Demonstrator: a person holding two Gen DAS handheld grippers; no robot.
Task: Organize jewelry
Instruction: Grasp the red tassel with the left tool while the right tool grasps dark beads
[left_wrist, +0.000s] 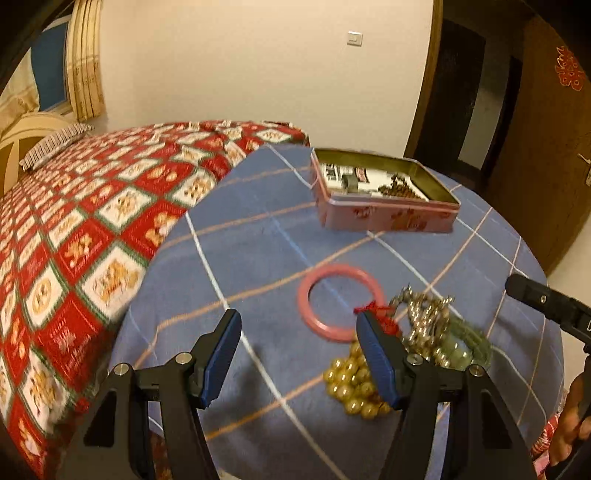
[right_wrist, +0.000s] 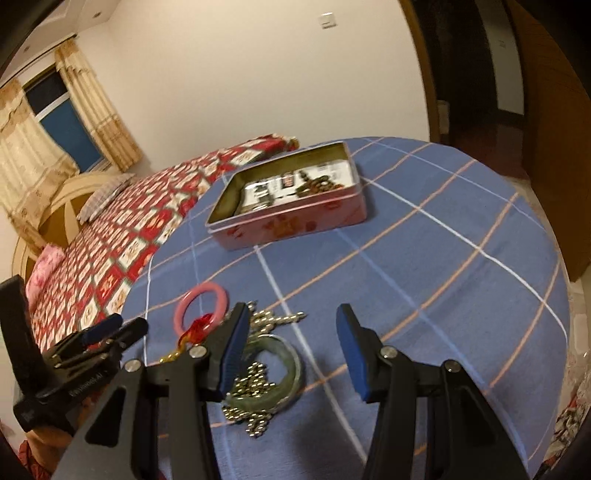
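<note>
A pile of jewelry lies on the blue checked tablecloth (left_wrist: 258, 229): a pink bangle (left_wrist: 314, 317) with a red knot (left_wrist: 380, 314), gold beads (left_wrist: 351, 387), a silver bead chain (left_wrist: 424, 314) and a green bangle (left_wrist: 469, 347). My left gripper (left_wrist: 295, 336) is open and empty, just left of the pile. My right gripper (right_wrist: 291, 332) is open and empty above the green bangle (right_wrist: 291, 369) and silver chain (right_wrist: 255, 424). The pink bangle (right_wrist: 184, 306) lies to its left. An open pink tin (left_wrist: 388, 210) holding dark beads stands farther back; it also shows in the right wrist view (right_wrist: 291, 218).
A bed with a red patterned quilt (left_wrist: 92, 240) borders the table on the left. A dark wooden door (left_wrist: 546, 147) stands at the right. The other gripper's body shows at the right edge (left_wrist: 546, 302) and at the left edge (right_wrist: 74, 362).
</note>
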